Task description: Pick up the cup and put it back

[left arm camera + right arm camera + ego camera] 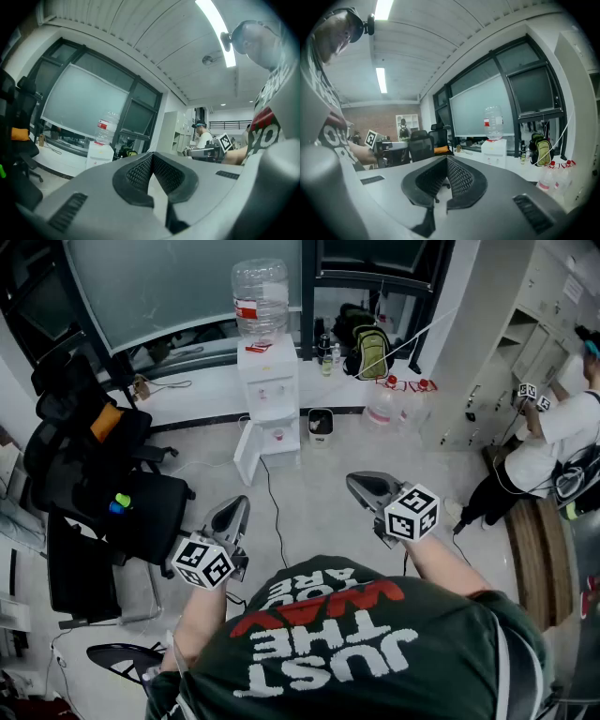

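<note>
An office room is seen from above. A pale tiled floor [309,512] runs to a low white ledge [202,382] under large dark-framed windows. A white water dispenser [270,395] stands against the ledge with a clear bottle [260,298] on top and its lower door hanging open. A small dark bin [321,422] stands just beside it. A green and black backpack [367,348] rests on the ledge. Black office chairs [122,498] crowd the left side, one with an orange cushion. White lockers [527,345] line the right wall, and a second person [553,442] in a white shirt stands near them.

In the foreground a person in a dark green printed shirt holds both tools out over the floor. The left gripper [237,507] has its ribbed pads pressed together at the tips with nothing between them. The right gripper [358,483] is closed in the same way and is also empty.

No view shows the cup clearly enough to place it. The small items on the ledge and around the dispenser are too small to identify, and the second person is cut off at the frame's right edge.
</note>
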`<state>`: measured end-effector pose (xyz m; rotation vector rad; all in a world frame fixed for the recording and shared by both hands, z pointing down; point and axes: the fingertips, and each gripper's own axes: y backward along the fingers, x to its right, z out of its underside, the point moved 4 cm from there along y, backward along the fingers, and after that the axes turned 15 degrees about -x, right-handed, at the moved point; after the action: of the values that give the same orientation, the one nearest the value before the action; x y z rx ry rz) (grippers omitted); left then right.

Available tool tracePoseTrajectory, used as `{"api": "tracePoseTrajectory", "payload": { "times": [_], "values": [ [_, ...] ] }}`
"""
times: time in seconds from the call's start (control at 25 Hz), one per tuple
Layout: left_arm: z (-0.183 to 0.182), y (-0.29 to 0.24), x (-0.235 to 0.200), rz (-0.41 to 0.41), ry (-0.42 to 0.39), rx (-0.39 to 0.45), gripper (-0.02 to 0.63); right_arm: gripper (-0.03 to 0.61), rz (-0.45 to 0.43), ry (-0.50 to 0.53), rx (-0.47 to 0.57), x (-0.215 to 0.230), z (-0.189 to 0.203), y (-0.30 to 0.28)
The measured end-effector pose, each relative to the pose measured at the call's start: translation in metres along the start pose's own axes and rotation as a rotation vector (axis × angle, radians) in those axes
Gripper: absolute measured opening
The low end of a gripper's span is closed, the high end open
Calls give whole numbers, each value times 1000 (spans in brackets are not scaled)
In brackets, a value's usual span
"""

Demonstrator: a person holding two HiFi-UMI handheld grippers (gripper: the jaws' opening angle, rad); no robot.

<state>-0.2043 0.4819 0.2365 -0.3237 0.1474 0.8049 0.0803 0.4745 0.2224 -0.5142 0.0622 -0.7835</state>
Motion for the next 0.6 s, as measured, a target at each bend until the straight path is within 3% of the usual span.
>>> {"api": "tracePoseTrajectory", "payload": {
  "times": [0.6],
  "values": [
    [-3, -2, -1, 10, -1, -1, 2, 32, 0, 15, 8, -1, -1, 0]
  ]
}}
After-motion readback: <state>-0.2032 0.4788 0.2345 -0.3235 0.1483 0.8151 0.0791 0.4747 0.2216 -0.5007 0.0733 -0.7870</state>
